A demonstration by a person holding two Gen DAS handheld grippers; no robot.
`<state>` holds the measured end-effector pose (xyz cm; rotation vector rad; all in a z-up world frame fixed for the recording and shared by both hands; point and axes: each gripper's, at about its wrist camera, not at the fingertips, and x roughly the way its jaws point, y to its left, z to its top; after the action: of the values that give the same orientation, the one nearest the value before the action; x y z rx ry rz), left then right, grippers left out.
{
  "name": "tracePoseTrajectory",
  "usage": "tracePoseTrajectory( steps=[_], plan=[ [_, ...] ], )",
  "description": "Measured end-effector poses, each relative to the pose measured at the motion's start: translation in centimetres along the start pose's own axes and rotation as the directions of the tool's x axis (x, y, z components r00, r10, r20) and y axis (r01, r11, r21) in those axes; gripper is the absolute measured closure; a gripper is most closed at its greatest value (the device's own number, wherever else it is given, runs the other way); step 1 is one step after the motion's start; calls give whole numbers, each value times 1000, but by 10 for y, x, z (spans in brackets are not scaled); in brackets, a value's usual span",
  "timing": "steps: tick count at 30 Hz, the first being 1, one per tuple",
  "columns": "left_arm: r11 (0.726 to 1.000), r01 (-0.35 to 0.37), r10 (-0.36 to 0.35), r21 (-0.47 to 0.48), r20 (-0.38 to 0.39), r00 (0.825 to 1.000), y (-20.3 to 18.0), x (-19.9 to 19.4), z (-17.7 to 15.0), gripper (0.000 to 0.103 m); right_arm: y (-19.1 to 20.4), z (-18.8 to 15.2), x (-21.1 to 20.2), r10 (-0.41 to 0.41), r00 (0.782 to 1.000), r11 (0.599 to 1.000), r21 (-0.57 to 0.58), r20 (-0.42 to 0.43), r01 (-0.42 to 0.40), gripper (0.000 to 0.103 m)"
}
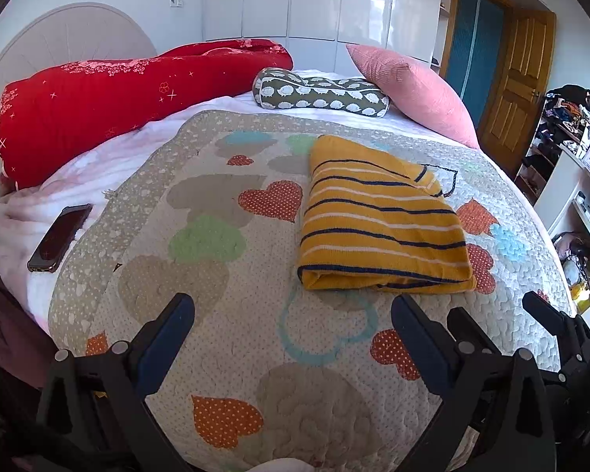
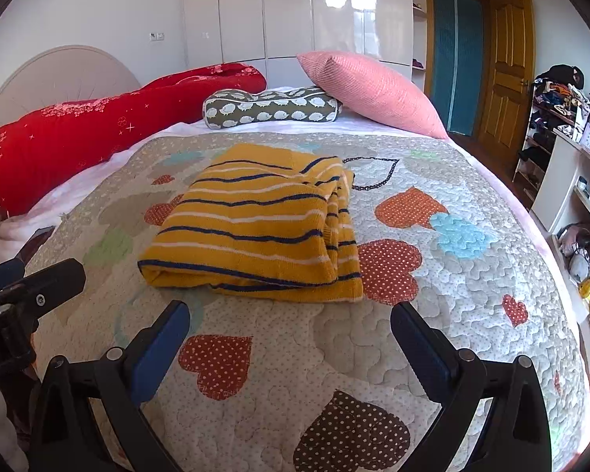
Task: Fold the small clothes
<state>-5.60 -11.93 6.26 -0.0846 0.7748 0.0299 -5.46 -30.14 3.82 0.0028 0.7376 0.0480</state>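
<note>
A mustard-yellow sweater with navy and white stripes (image 1: pixel 377 216) lies folded into a flat rectangle on the heart-patterned quilt (image 1: pixel 224 354). It also shows in the right wrist view (image 2: pixel 255 228). My left gripper (image 1: pixel 293 310) is open and empty, above the quilt just in front of the sweater's near edge and to its left. My right gripper (image 2: pixel 289 314) is open and empty, centred just in front of the sweater's near edge. The right gripper's fingers (image 1: pixel 550 318) show at the right of the left wrist view; the left gripper's fingers (image 2: pixel 39 279) show at the left of the right wrist view.
A black phone (image 1: pixel 59 238) lies on the white sheet at the left. A red rolled duvet (image 1: pixel 98 98), a patterned bolster (image 1: pixel 318 92) and a pink pillow (image 1: pixel 409 86) lie at the head of the bed. Shelves (image 2: pixel 570 181) stand on the right.
</note>
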Motion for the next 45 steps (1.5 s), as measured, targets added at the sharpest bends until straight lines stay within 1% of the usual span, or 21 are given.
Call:
tracePoseTrajectory(
  steps=[8, 14, 18, 26, 29, 39, 45],
  plan=[
    [1000, 7, -8, -13, -29, 1000, 4, 9, -4, 3, 4, -1, 6, 12, 1000, 1000, 0, -28, -12, 0],
    [999, 19, -20, -29, -52, 998, 9, 15, -6, 3, 5, -1, 10, 7, 999, 1000, 0, -39, -7, 0],
    [999, 17, -18, -33, -55, 998, 11, 17, -7, 3, 9, -1, 12, 8, 999, 1000, -12, -48, -8, 0],
    [998, 22, -26, -53, -70, 997, 17, 21, -9, 3, 14, -3, 18, -3, 998, 1000, -21, -70, 1, 0],
    [998, 23, -28, -59, -75, 997, 20, 23, -9, 3, 17, -3, 18, -24, 997, 999, -36, -67, 21, 0],
    [996, 30, -38, -80, -101, 994, 25, 30, -11, 3, 22, -2, 21, -32, 997, 998, -53, -73, 28, 0],
    [995, 26, -36, -92, -113, 993, 30, 35, -14, 3, 18, -2, 25, -50, 995, 998, -43, -87, 46, 0]
  ],
)
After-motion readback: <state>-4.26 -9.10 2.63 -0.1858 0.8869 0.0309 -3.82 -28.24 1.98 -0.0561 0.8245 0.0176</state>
